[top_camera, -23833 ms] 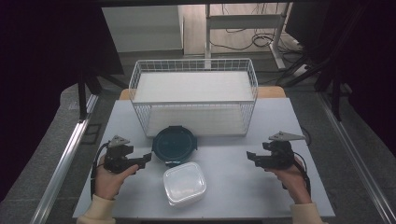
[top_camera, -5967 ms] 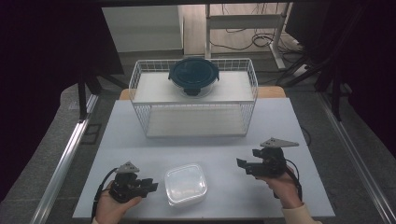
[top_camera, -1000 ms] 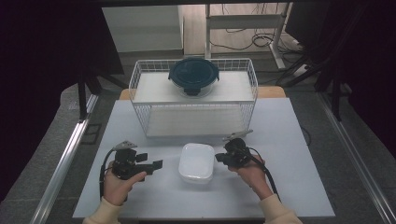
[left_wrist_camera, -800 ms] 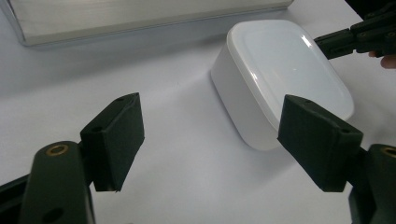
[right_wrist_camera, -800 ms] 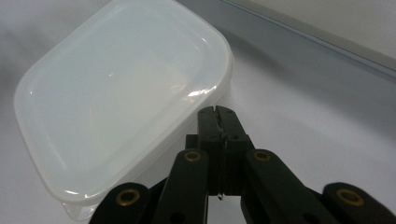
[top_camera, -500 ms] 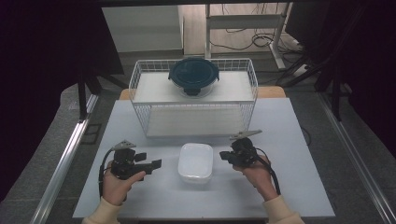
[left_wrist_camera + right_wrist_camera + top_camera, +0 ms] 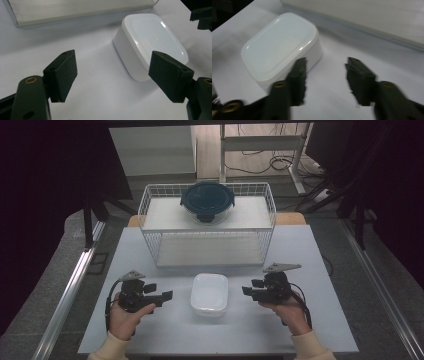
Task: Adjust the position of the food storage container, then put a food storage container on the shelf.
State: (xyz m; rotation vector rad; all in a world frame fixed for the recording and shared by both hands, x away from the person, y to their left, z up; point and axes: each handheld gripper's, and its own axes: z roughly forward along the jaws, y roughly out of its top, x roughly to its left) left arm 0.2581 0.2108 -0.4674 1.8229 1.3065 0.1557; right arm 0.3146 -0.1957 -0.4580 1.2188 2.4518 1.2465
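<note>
A white lidded plastic container rests on the table's middle front. A dark blue round lidded bowl sits on top of the white wire basket. My left gripper is open, left of the container and pointing at it, apart from it. My right gripper stands to the container's right, clear of it; its jaws have just been opening and nothing lies between them.
The wire basket stands across the table's back half, its base just beyond the container. Bare grey tabletop lies around both hands. Cables and a metal frame lie on the floor behind.
My right gripper has drawn back to the right, away from the white container, and its jaws have parted. The left gripper and the container have stayed put.
</note>
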